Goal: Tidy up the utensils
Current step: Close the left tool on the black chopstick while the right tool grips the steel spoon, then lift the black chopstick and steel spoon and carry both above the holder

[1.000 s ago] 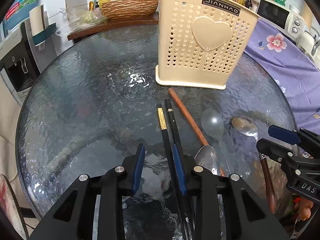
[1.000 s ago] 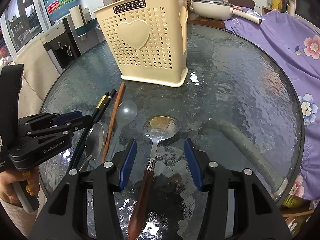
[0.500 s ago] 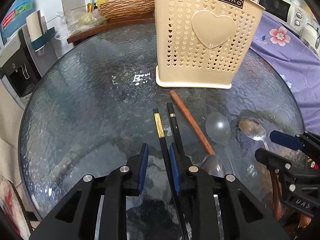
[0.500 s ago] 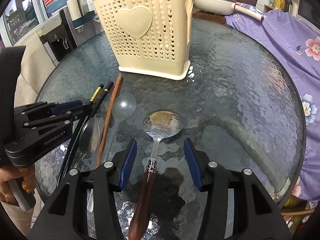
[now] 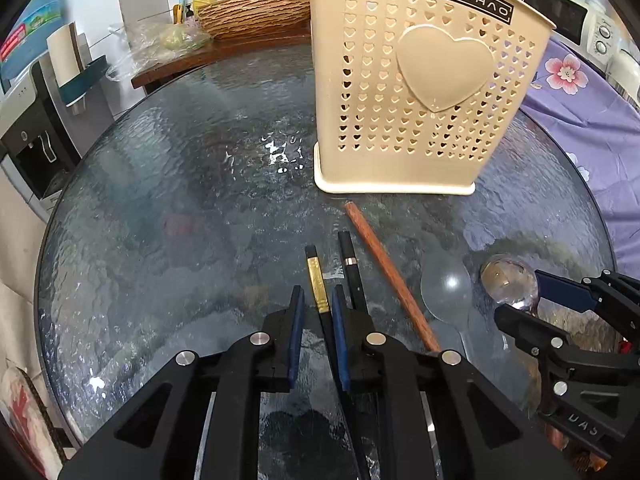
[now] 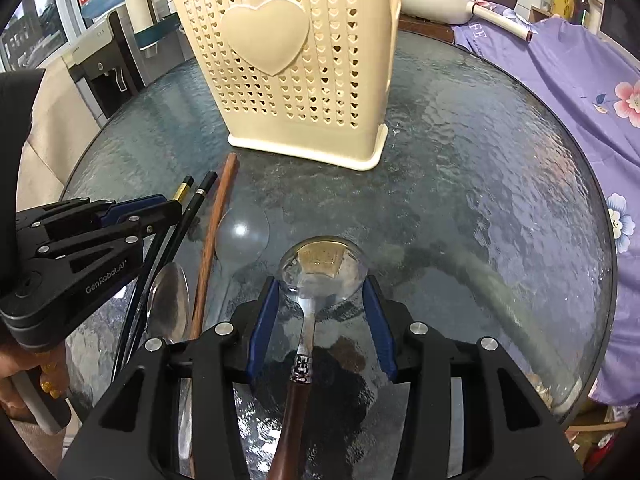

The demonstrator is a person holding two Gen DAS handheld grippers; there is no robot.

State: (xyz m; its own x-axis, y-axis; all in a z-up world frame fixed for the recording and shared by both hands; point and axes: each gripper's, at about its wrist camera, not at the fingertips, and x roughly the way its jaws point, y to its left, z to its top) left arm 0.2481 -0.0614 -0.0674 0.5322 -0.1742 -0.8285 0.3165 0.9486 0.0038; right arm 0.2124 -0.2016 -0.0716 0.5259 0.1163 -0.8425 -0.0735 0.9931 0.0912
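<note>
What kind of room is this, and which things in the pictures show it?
Most likely a home kitchen or dining corner. A microwave stands behind the round glass table, a pan sits on a counter, and a water dispenser is by the wall.

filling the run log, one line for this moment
left tongs: closing around gold-banded chopstick | right tongs: closing, straddling wooden-handled spoon | holder: upright

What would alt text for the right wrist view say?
A hand-held gripper straddles the neck of a wooden-handled spoon on a round glass table, pads not touching it. A cream utensil basket stands beyond; chopsticks and other spoons lie left.
</note>
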